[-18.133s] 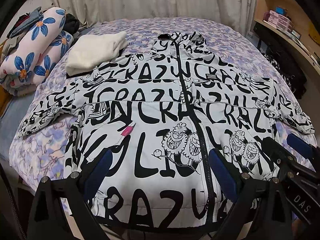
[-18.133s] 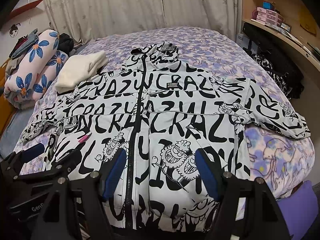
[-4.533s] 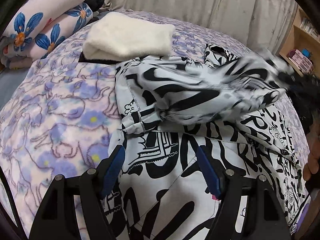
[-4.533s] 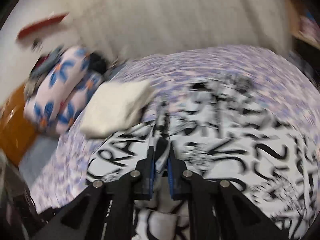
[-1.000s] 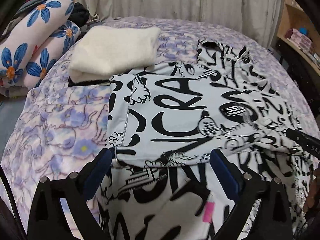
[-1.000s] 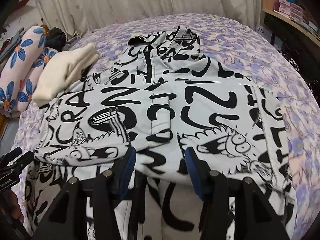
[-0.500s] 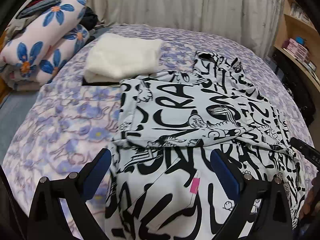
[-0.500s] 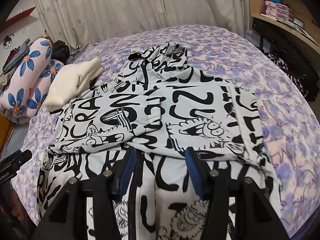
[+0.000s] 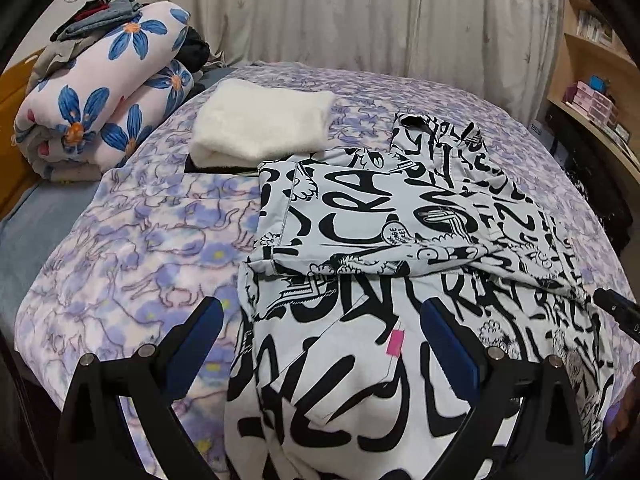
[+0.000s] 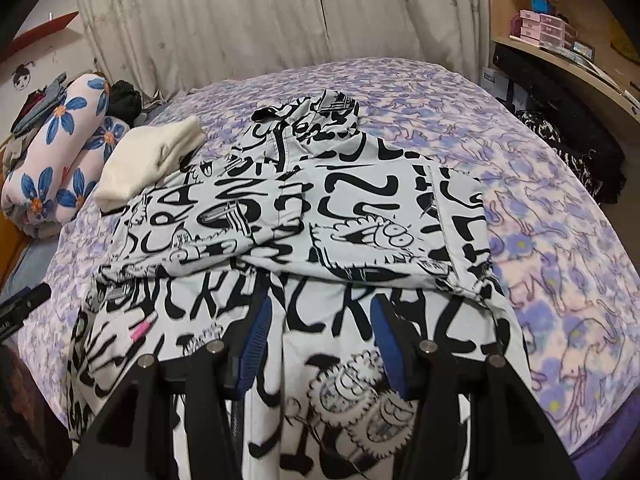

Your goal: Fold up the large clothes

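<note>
A white jacket with black graffiti lettering [image 9: 360, 240] lies on the purple floral bed; it also shows in the right wrist view [image 10: 320, 220]. Both sleeves are folded across the chest, the left one [image 9: 352, 216] and the right one [image 10: 392, 216]. My left gripper [image 9: 320, 344] is open and empty above the jacket's lower left part. My right gripper [image 10: 320, 336] is open and empty above the jacket's lower middle, near the zip. A small pink tag [image 9: 395, 342] sits on the front.
A folded cream garment [image 9: 260, 124] lies beyond the jacket's left shoulder. Rolled floral bedding [image 9: 100, 92] is stacked at the far left. A wooden shelf with boxes [image 10: 548, 28] and dark items [image 10: 568, 128] stand right of the bed [image 10: 560, 220]. Curtains hang behind.
Both grippers have drawn back toward the foot of the bed and risen, so more of the jacket is in view. The folded sleeves lie still.
</note>
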### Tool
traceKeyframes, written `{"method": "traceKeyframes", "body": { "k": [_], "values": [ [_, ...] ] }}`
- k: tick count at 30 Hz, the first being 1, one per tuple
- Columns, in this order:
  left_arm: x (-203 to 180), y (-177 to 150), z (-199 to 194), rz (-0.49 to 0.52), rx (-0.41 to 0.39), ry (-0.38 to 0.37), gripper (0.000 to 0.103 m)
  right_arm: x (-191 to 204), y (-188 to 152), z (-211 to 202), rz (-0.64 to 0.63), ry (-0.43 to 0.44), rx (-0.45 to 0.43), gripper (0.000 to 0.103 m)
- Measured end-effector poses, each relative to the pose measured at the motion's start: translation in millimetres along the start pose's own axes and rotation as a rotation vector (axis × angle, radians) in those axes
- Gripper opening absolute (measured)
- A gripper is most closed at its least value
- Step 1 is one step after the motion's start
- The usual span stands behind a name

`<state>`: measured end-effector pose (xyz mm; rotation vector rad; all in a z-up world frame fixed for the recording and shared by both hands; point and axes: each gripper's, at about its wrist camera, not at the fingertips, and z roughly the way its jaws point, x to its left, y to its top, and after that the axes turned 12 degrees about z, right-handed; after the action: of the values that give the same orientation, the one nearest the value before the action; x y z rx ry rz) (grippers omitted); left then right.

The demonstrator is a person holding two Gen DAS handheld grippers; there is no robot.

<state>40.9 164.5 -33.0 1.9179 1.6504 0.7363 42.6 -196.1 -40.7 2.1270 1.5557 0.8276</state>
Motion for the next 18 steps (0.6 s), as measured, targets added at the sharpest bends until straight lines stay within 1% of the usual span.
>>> {"method": "traceKeyframes", "body": {
  "k": [2, 5, 7, 8, 9, 11, 15, 18],
  "values": [
    [1, -6, -4, 0.021, 0.004, 0.004, 0.098, -3, -6, -6, -0.019, 0.003, 0.007, 0.051],
    [7, -19, -8, 0.037, 0.023, -0.018, 0.098, -11, -17, -16, -0.045, -0.001, 0.009, 0.052],
    [13, -29, -9, 0.038, 0.037, -0.030, 0.098, -21, -26, -23, -0.049, -0.002, 0.012, 0.061],
    [17, -35, -9, 0.037, 0.047, -0.037, 0.098, -26, -28, -25, -0.050, -0.002, 0.012, 0.063],
    [21, -43, -8, 0.035, 0.063, -0.045, 0.098, -33, -33, -29, -0.052, -0.007, 0.015, 0.065],
    [28, -56, -6, 0.029, 0.096, -0.061, 0.098, -44, -40, -31, -0.055, -0.024, 0.030, 0.066],
    [42, -87, 4, 0.000, 0.166, -0.102, 0.098, -76, -59, -33, -0.032, -0.072, 0.095, 0.066],
    [49, -112, 15, -0.041, 0.231, -0.169, 0.098, -106, -71, -32, 0.017, -0.089, 0.144, 0.066]
  ]
}}
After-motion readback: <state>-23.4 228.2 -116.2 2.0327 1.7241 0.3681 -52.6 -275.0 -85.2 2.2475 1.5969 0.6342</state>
